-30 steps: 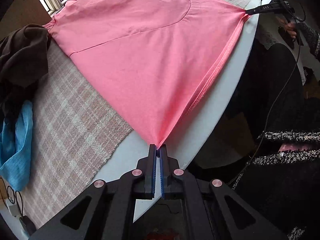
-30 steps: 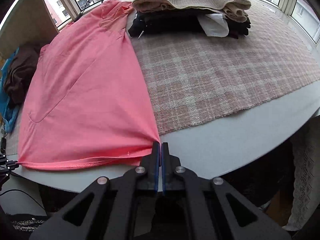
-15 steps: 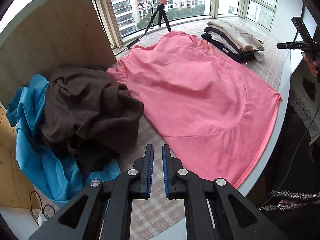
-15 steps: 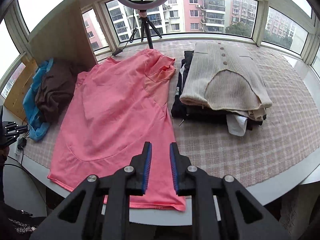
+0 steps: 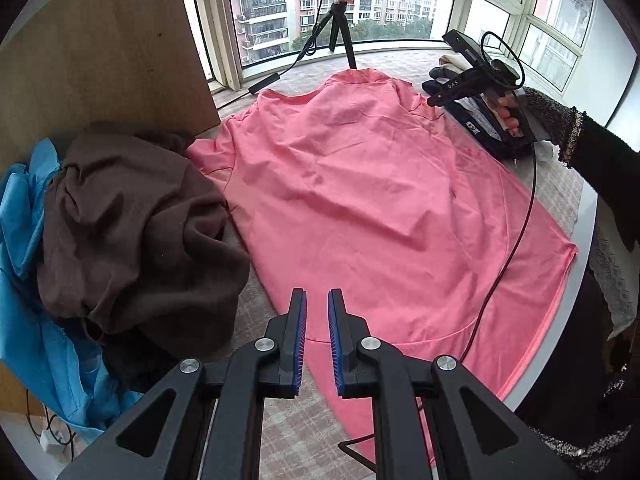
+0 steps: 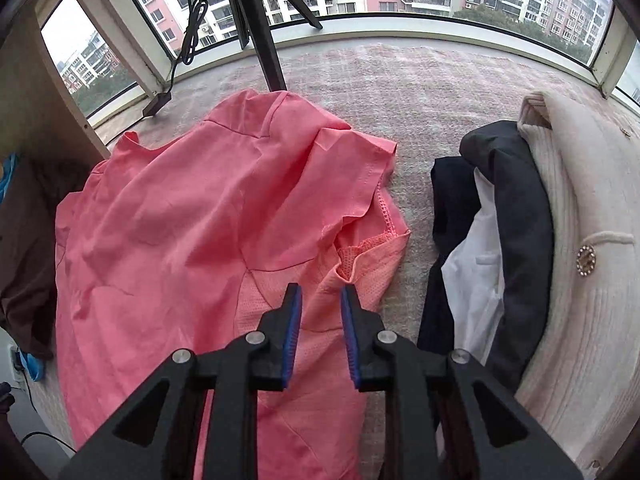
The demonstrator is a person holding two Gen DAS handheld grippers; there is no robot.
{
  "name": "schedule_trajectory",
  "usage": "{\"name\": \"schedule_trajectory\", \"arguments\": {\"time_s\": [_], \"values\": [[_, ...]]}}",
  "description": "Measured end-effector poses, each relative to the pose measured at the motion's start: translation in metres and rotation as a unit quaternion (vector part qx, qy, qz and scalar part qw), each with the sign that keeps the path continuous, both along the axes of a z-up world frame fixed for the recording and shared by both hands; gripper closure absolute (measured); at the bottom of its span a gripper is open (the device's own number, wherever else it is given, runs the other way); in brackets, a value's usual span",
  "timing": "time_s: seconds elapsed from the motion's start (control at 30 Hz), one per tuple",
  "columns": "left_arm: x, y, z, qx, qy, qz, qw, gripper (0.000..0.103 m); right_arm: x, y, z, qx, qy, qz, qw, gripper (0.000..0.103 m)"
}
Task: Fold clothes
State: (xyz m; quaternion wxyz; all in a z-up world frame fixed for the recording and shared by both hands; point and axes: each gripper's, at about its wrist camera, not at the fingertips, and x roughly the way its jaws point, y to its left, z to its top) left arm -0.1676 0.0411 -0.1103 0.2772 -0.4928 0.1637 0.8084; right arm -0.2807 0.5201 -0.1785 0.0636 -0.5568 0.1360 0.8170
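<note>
Pink shirt (image 5: 360,200) is lying spread and lightly wrinkled on the bench (image 5: 588,216), one sleeve rumpled. Brown garment (image 5: 128,232) is crowding its left edge; folded stack (image 6: 540,248) is sitting beside the sleeve. Left claw (image 5: 317,300) and right claw (image 6: 320,292) are hovering narrowly parted, holding nothing.

Both tongs, left tongs (image 5: 317,300) and right tongs (image 6: 319,296), are black with blue ribbed pads and silver screws; the sleeve (image 5: 560,126) is black with speckled tweed cuff.

A pink shirt (image 5: 360,200) lies spread flat on the tabletop, lightly wrinkled, collar at the far end, hem near, its right sleeve (image 6: 360,184) rumpled.
</note>
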Motion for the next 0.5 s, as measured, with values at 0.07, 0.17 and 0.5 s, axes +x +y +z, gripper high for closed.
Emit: {"name": "schedule_trajectory", "arguments": {"time_s": [0.07, 0.17, 0.5], "values": [[-0.001, 0.0, -0.009, -0.002, -0.011, -0.001, 0.9999, 0.091, -0.008, 0.002, -0.007, -0.006, -0.004, -0.001, 1.0, 0.082], [-0.004, 0.0, -0.024, -0.005, -0.026, 0.001, 0.9996, 0.091, -0.012, 0.002, -0.009, -0.013, -0.009, -0.007, 1.0, 0.078], [-0.011, 0.005, -0.061, -0.01, -0.072, -0.003, 0.9973, 0.091, -0.015, 0.011, 0.003, 0.062, 0.014, -0.017, 0.998, 0.101]]}}
